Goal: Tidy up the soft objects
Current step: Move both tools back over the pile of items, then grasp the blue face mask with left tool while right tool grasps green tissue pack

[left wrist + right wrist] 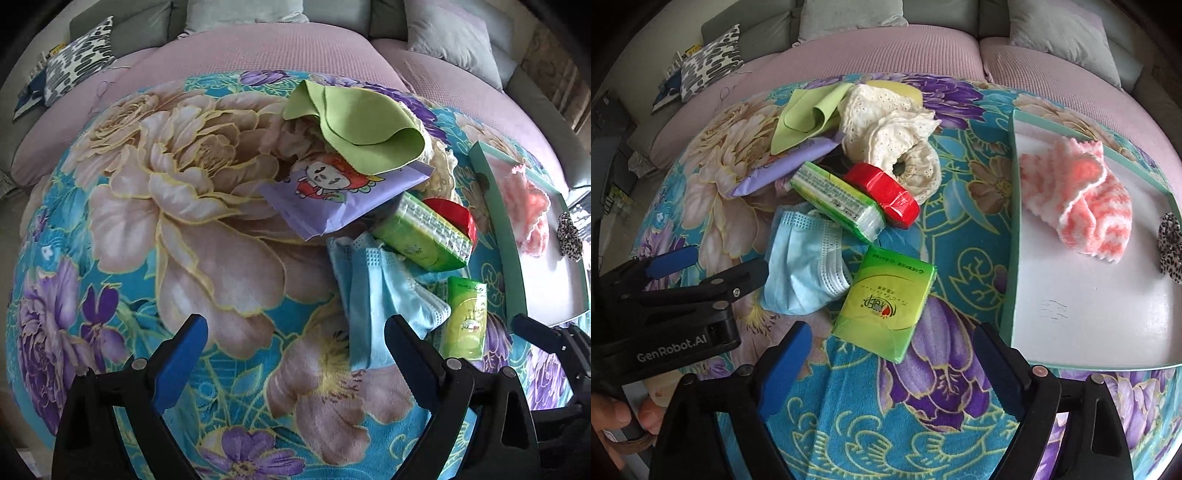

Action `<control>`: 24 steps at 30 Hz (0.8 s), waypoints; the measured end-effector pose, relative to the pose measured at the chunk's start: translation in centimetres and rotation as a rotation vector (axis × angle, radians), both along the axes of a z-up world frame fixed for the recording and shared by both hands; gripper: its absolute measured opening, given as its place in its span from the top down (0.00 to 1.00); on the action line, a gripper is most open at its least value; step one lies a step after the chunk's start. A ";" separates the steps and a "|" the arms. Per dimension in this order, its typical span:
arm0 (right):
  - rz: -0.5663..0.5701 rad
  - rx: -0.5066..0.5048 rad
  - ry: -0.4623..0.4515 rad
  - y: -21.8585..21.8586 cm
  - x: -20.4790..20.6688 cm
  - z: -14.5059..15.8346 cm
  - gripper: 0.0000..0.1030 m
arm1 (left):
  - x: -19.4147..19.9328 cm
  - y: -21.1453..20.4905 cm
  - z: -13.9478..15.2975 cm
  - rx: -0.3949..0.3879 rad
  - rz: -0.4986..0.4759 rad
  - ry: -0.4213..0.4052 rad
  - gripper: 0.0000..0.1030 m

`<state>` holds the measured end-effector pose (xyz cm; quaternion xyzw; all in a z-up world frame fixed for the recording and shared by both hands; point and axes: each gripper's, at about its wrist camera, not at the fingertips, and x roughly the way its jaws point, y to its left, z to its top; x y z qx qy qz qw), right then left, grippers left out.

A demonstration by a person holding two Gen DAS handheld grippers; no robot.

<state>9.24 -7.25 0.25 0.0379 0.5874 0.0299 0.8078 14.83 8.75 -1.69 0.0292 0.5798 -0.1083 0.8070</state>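
Right wrist view is showing the flat green plastic tissue pack (886, 303) lying on the blue floral blanket (964, 236), just ahead of the right gripper (892, 363), whose blue-padded jaws are being held apart with nothing between them. Touching the pack's left edge, a crumpled light-blue face mask (801, 266) is lying beside the left gripper (713, 264), whose jaws are also standing open and empty. Behind these, a longer green tissue pack (836, 201), a red round packet (886, 192), a cream lace fabric roll (897, 140), a lime-green cloth (805, 114) and a purple printed pouch (328, 195) are being seen piled together. To the right, a teal-rimmed white tray (1089, 302) is holding 1 pink-and-white fluffy cloth (1086, 203) and 1 leopard-print scrunchie (1171, 243).
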 end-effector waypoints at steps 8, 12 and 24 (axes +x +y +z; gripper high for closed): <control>0.008 -0.011 0.014 0.5 0.5 -0.8 0.17 | 1.0 -1.4 -0.8 -0.053 -0.086 0.033 0.21; 0.013 -0.012 0.020 0.7 0.5 -1.0 0.17 | 1.3 -2.7 -1.3 -0.081 -0.137 0.060 0.30; -0.001 -0.018 0.025 0.6 0.8 -1.2 0.30 | 1.1 -5.4 -2.0 -0.108 -0.204 0.113 0.85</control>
